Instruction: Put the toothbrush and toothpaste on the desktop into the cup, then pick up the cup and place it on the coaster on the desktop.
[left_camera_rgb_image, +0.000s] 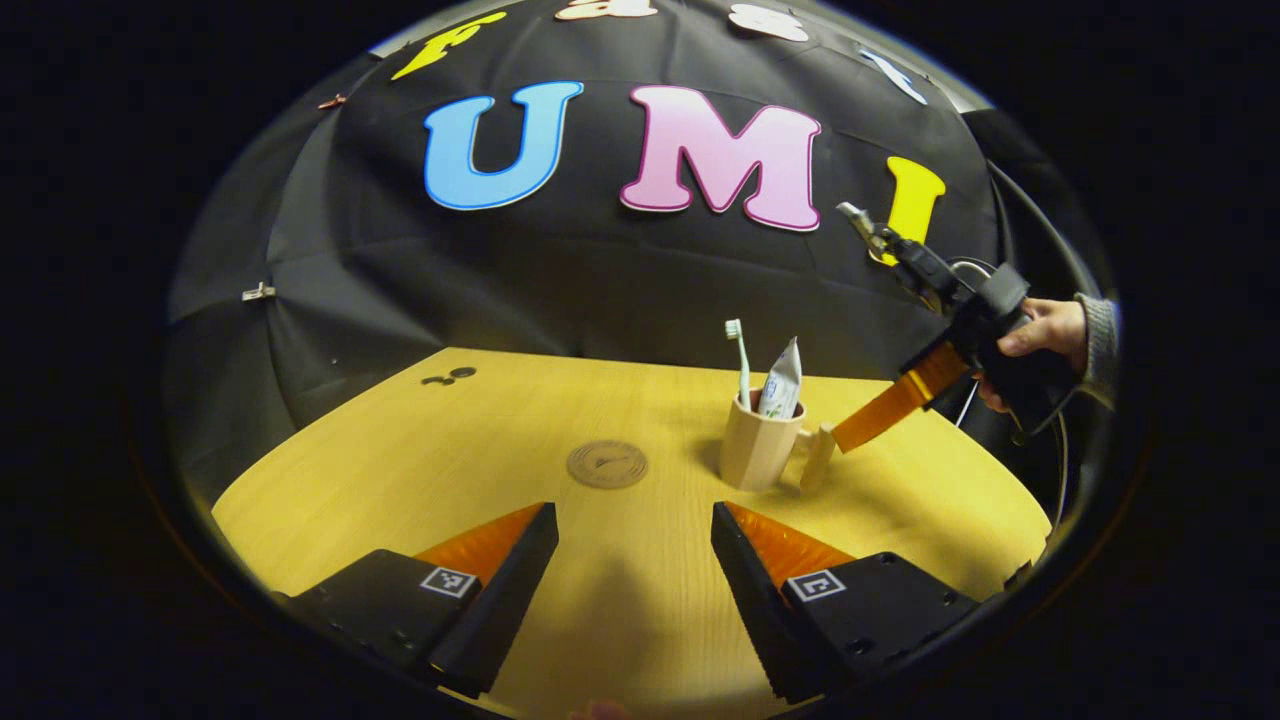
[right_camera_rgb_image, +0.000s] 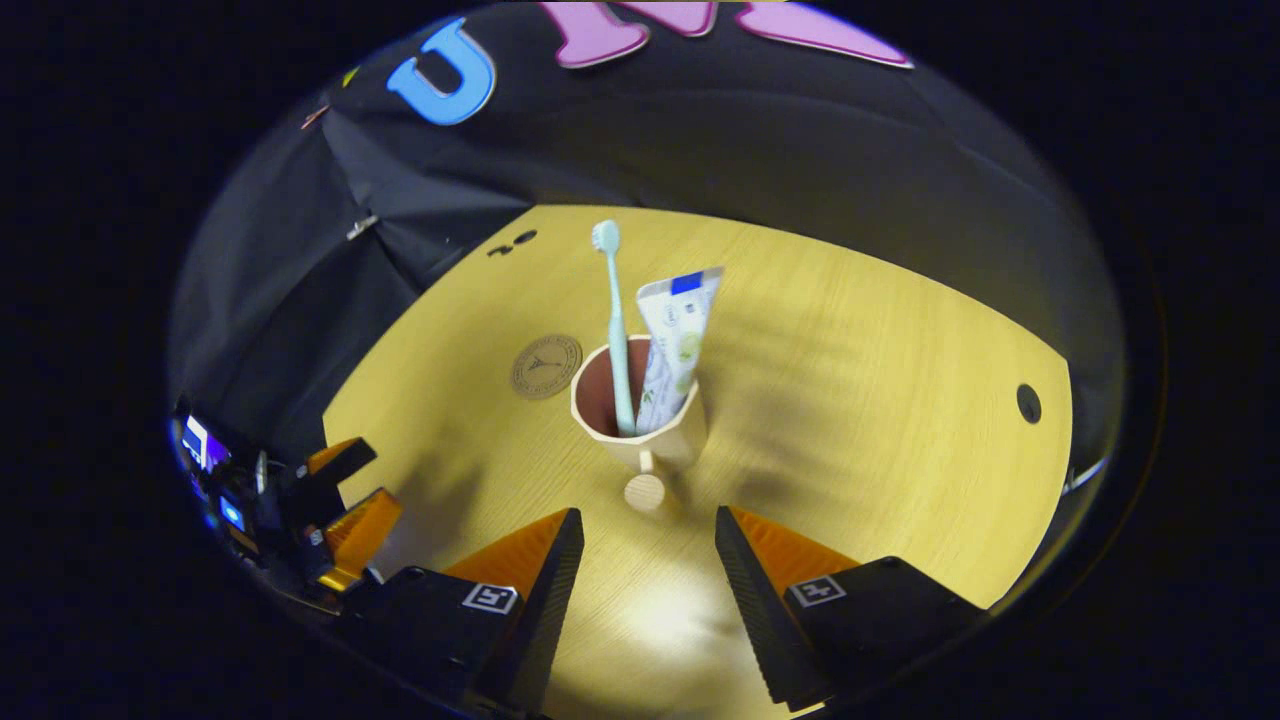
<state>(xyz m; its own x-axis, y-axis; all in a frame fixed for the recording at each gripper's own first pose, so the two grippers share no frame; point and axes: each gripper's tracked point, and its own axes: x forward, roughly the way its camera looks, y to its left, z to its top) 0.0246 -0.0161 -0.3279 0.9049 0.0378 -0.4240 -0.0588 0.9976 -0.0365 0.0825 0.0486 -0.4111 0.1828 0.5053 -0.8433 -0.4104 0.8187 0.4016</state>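
Inside cup (right_camera_rgb_image: 640, 420): toothbrush (right_camera_rgb_image: 613, 320), toothpaste (right_camera_rgb_image: 670, 340)

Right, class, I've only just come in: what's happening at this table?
A person holds a gripper in each hand over a wooden table. The toothbrush and toothpaste tube already stand in the handled cup. The right gripper, open, points at the cup's handle. The left gripper is open too, holding nothing. The cup is not yet on the round coaster beside it.

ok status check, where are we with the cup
Left gripper open, idle over the table. Right gripper open, lined up on the cup handle. Toothbrush and toothpaste in cup, coaster beside it, path unobstructed.
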